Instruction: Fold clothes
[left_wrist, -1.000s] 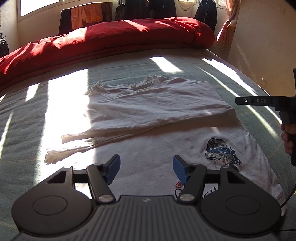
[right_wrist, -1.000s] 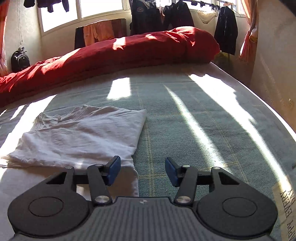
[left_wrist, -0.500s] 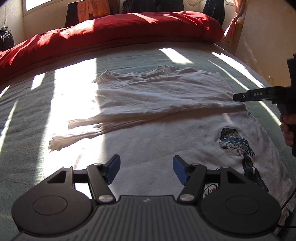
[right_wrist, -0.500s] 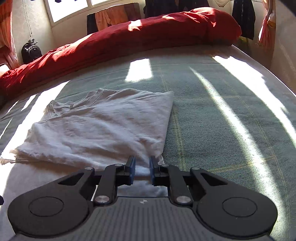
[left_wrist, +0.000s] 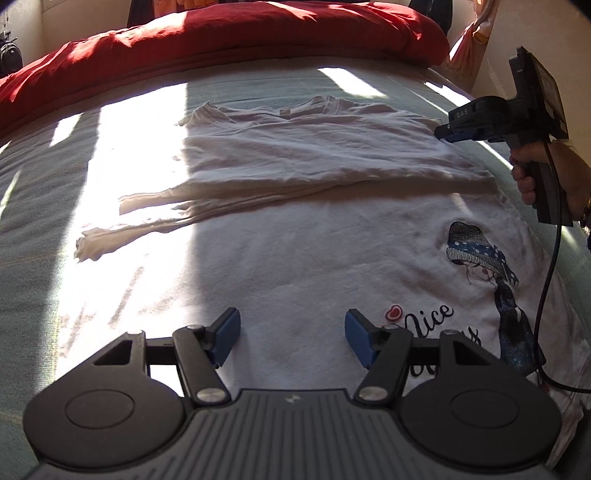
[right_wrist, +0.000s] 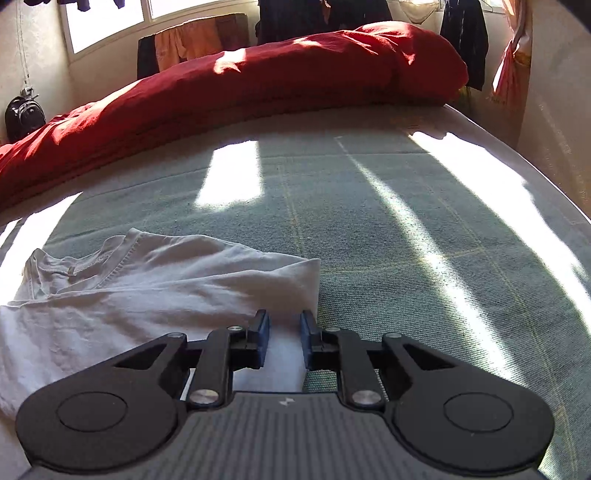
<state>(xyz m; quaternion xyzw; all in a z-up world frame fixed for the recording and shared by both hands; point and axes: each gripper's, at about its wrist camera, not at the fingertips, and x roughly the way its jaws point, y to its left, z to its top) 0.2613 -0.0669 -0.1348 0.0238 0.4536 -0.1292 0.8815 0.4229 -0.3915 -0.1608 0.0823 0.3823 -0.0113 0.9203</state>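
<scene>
Here, the left gripper (left_wrist: 291, 341), jaws spread, hovers over a half-folded white T-shirt (left_wrist: 314, 229) on the bed (right_wrist: 406, 229); the right gripper (right_wrist: 283, 338), jaws narrowed, seems to pinch its folded edge.

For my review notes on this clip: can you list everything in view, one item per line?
T-shirt: one, white with a printed figure, partly folded on the bed.
Bed cover: one, grey-green, under the shirt.
Duvet: one, red, along the far edge of the bed.
Hanging clothes: several, orange and dark, by the window.
Backpack: one, black, far left corner.
Left hand-held gripper: black, blue pads, open above the shirt.
Right hand-held gripper: narrow gap, at the shirt's right edge.
Hand: one, holding the right grip.
</scene>
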